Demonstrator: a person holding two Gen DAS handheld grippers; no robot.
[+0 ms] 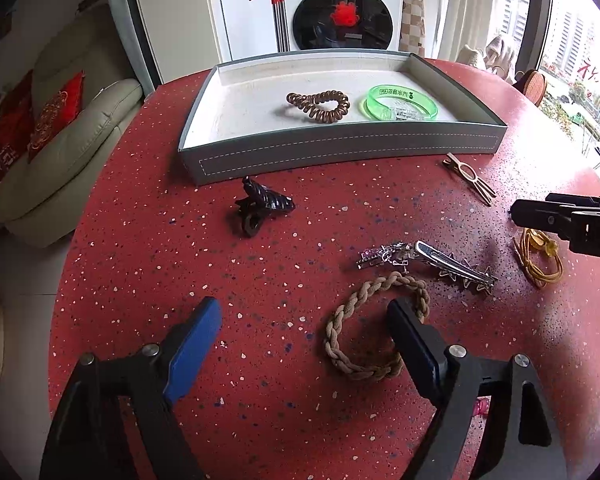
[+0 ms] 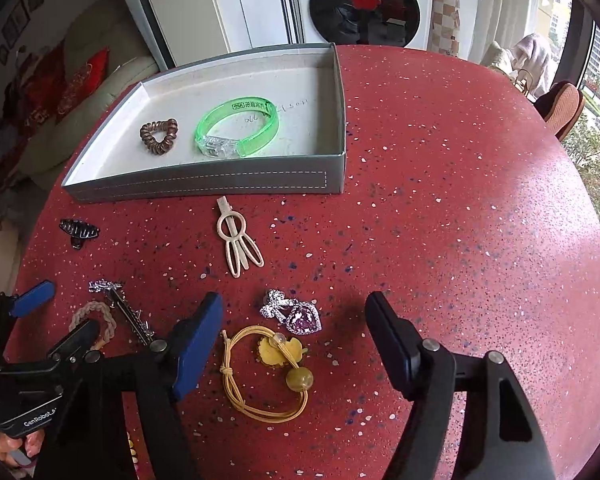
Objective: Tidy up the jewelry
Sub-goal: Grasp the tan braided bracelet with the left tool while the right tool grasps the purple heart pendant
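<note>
With both jaws apart: left gripper (image 1: 304, 320) straddles rope bracelet (image 1: 374, 326) | right gripper (image 2: 294, 320) empty

Table (image 2: 440, 200): glossy red speckled stone. Bangle (image 2: 238, 128): translucent green plastic. Bracelet (image 1: 374, 324): rough braided cord. Tray (image 1: 340, 152): matt, stitched.

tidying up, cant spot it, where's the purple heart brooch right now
In the right wrist view, the purple heart brooch lies on the red table, just beyond the yellow hair tie.
</note>
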